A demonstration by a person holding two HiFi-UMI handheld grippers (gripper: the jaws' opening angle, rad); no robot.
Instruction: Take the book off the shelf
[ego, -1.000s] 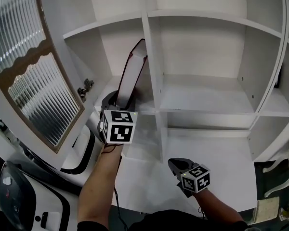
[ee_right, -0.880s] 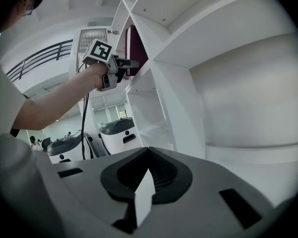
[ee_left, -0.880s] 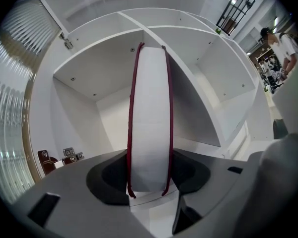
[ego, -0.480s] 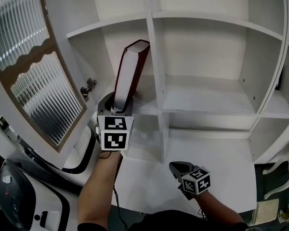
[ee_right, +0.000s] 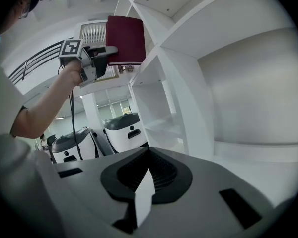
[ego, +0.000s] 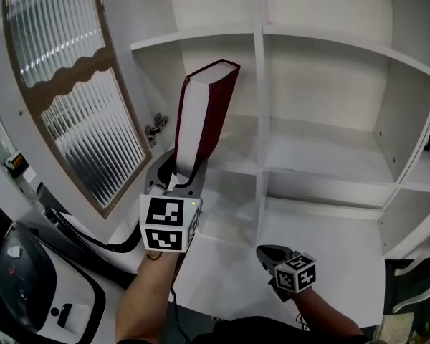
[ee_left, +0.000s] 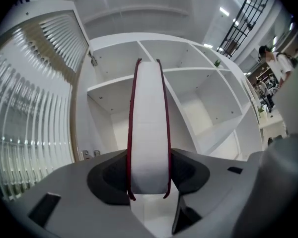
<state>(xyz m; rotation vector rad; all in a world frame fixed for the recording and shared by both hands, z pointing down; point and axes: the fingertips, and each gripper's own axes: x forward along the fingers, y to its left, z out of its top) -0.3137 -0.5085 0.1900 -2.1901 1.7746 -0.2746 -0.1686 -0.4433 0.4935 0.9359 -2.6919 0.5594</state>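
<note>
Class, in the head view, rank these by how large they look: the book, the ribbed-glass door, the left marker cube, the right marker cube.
1. ribbed-glass door
2. book
3. left marker cube
4. right marker cube
The cubes may really be alike; the left one seems nearer the camera.

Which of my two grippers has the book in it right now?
The left gripper, up in front of the shelf, grips the dark red book by its lower end; the right gripper sits low with nothing between its jaws.

A white shelf unit of open compartments, its ribbed-glass door standing open.
</note>
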